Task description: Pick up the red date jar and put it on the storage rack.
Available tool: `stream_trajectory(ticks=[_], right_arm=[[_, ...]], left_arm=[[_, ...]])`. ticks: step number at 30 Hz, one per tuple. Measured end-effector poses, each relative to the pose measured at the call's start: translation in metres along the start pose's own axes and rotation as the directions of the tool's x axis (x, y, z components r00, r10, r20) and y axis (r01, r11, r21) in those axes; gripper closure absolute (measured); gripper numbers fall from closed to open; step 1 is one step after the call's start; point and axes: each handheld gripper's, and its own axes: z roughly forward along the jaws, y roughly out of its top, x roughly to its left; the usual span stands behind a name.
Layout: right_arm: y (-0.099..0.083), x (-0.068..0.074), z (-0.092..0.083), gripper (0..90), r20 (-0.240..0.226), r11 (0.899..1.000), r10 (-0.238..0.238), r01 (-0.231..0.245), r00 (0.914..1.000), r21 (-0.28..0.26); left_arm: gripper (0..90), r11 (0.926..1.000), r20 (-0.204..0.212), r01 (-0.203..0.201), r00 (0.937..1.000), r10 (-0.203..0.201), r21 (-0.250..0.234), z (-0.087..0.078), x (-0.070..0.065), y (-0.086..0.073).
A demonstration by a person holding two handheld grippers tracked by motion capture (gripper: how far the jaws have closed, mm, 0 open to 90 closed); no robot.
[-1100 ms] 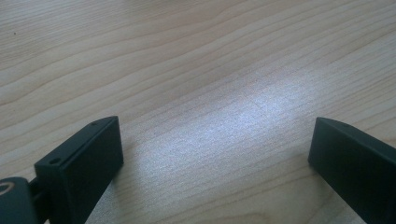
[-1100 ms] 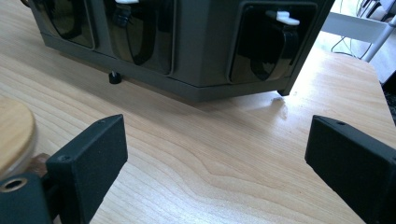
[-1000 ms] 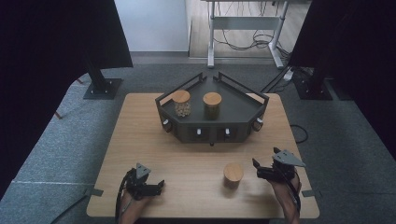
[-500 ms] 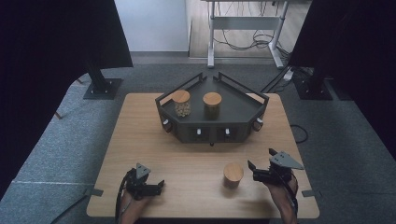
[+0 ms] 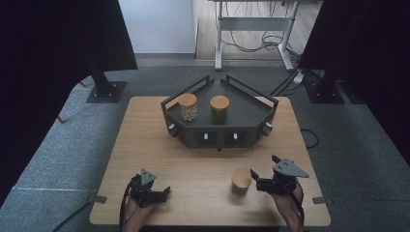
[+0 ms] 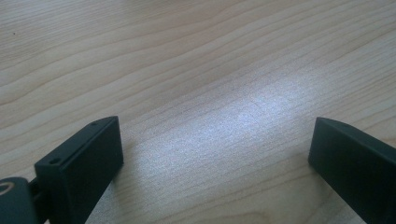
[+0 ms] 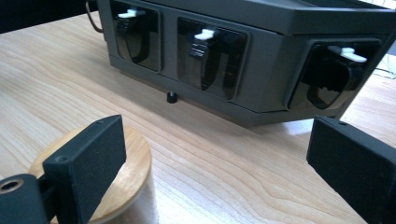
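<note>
A small jar with a wooden lid (image 5: 241, 180) stands on the wooden table (image 5: 145, 140) at the front right. My right gripper (image 5: 255, 180) is open just to the right of it, jaws pointing left, not around it. In the right gripper view the jar lid (image 7: 133, 168) lies at lower left, partly behind the left jaw, below my open right gripper (image 7: 215, 154). My left gripper (image 5: 166, 194) rests at the front left, open. In the left gripper view, bare wood lies between the wide jaws of that left gripper (image 6: 215, 144).
A dark hexagonal tray (image 5: 251, 108) sits at the table's middle back, holding a jar of nuts (image 5: 188, 107) and a second wooden-lidded jar (image 5: 219, 108). Its front wall (image 7: 266, 51) has recessed latches with white tabs. Black stands flank the table.
My right gripper has moved left, closing in on the jar on the table. The left gripper has stayed put.
</note>
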Motion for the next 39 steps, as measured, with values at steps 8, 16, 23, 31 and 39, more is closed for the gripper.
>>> stream_trajectory(ticks=[8, 16, 23, 31, 39], right_arm=[[0.0, 0.01, 0.002, 3.4, -0.047, 1.0, -0.009, 0.008, 0.9989, -0.011], [0.001, 0.025, 0.006, 2.8, -0.092, 0.999, -0.03, 0.029, 0.9953, -0.013], [0.0, 0.034, 0.009, 1.5, -0.133, 0.999, -0.037, 0.036, 0.9904, -0.015], [-0.006, 0.038, 0.014, 1.9, -0.178, 1.0, -0.021, 0.019, 0.9838, -0.013], [-0.015, 0.043, 0.018, 4.6, -0.211, 1.0, -0.021, 0.02, 0.9773, -0.006]], left_arm=[[2.7, 1.0, 0.0, 0.0, 1.0, 0.0, 0.0, 0.0, 0.0, 0.0], [2.7, 1.0, 0.0, 0.0, 1.0, 0.0, 0.0, 0.0, 0.0, 0.0], [2.7, 1.0, 0.001, 0.0, 1.0, 0.0, 0.0, 0.0, 0.0, 0.0], [2.7, 1.0, 0.002, -0.002, 1.0, 0.002, 0.0, 0.0, 0.0, 0.0], [2.7, 1.0, 0.003, -0.002, 1.0, 0.002, 0.0, 0.0, 0.0, 0.0]])
